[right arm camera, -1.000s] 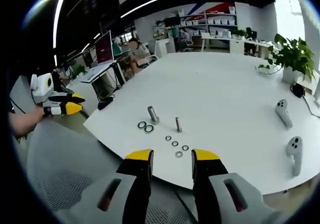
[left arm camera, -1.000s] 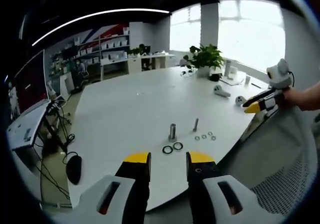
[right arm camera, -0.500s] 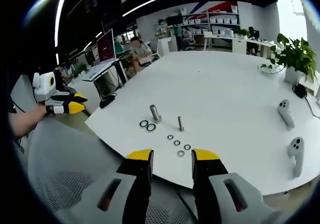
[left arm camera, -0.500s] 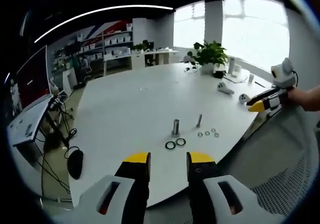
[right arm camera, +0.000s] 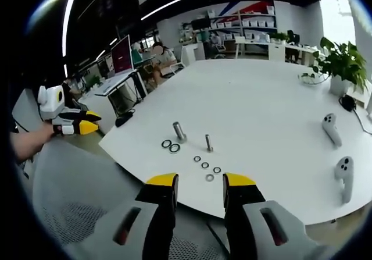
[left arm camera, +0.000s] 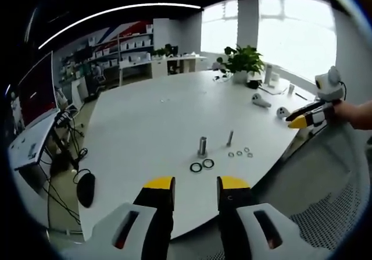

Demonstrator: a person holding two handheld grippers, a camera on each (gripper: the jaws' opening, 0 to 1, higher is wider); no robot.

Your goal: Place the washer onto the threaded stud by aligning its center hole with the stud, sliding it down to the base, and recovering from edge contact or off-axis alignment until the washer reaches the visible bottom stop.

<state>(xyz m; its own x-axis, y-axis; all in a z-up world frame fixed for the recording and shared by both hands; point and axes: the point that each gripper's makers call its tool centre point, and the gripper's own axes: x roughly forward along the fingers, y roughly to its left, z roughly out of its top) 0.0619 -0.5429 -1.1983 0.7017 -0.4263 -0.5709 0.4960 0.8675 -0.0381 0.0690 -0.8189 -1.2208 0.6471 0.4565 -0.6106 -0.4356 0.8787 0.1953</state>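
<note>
A thick threaded stud (left arm camera: 202, 145) (right arm camera: 179, 131) and a thinner stud (left arm camera: 230, 138) (right arm camera: 208, 142) stand upright on the white table (left arm camera: 163, 114) (right arm camera: 261, 109). Two large dark washers (left arm camera: 201, 166) (right arm camera: 170, 146) lie beside the thick stud. Several small washers (left arm camera: 240, 153) (right arm camera: 206, 168) lie by the thin one. My left gripper (left arm camera: 195, 185) is open and empty, held short of the table edge; it also appears at the left of the right gripper view (right arm camera: 87, 122). My right gripper (right arm camera: 200, 183) is open and empty too, and is seen at the right of the left gripper view (left arm camera: 294, 121).
Two white controllers (right arm camera: 337, 155) (left arm camera: 268, 106) lie on the table. A potted plant (left arm camera: 241, 65) (right arm camera: 340, 65) stands farther back. A mesh chair (left arm camera: 331, 202) (right arm camera: 75, 213) sits close under the grippers. Desks, monitors and shelves fill the room beyond.
Both views shifted slightly with the hands; the studs and washers stay put. Both grippers remain open and empty.
</note>
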